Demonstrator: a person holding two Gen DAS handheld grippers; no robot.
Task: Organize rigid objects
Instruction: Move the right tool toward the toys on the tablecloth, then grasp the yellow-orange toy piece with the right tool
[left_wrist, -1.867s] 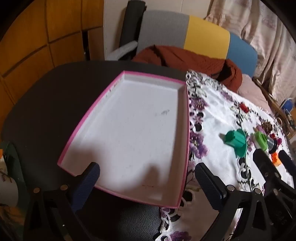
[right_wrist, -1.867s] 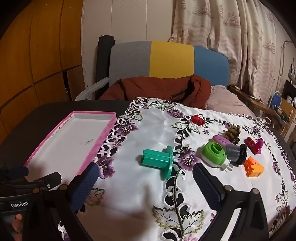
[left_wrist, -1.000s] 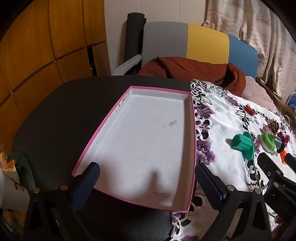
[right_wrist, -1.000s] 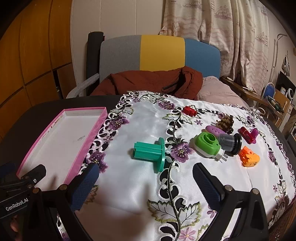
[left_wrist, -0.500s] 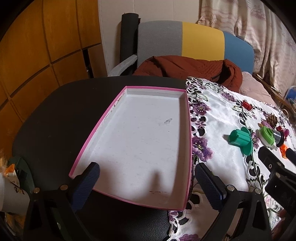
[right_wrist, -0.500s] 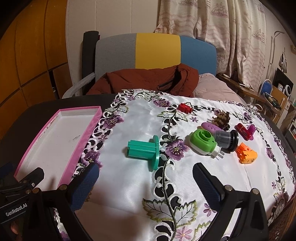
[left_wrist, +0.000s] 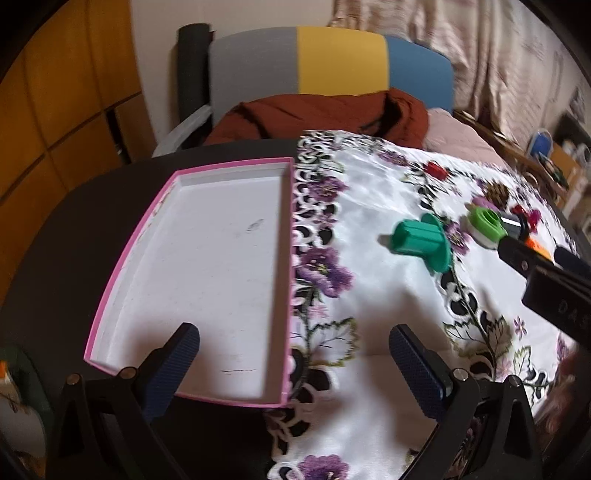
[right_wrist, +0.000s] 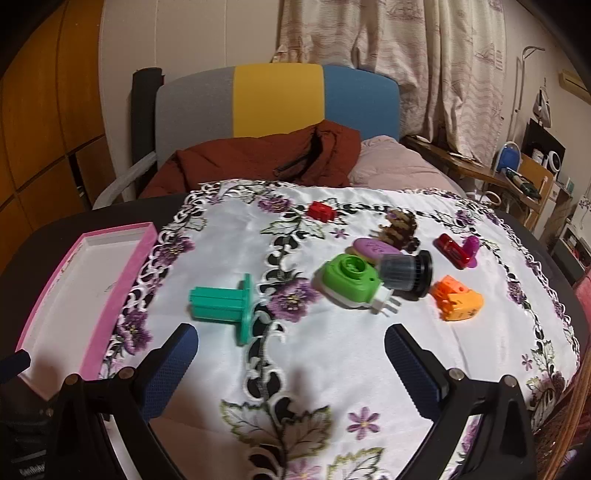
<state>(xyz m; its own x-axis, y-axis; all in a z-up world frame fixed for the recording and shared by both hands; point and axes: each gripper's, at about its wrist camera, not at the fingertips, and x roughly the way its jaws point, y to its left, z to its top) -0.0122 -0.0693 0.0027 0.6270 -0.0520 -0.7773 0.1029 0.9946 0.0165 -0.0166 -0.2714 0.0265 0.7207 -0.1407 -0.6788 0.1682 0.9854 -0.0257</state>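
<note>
On the embroidered white cloth, just ahead of our right gripper, lies the teal flanged spool on its side, well apart from the pink-rimmed tray at the left, which holds nothing yet. We judge the spool light, stiff plastic with ribbed sides that should not slip; its ribbed barrel looks the better hold (the thin flange offers little to pinch). Beyond it sit the green plug adapter, touching a dark ridged cap, then an orange piece, a purple oval, a pine cone, a small red block and a red-and-purple piece. Both our grippers stand wide apart and empty, the left gripper straddling the tray's near right rim. Letters on the gripper bodies are cut off at the frame edge, so we cannot read them whole
</note>
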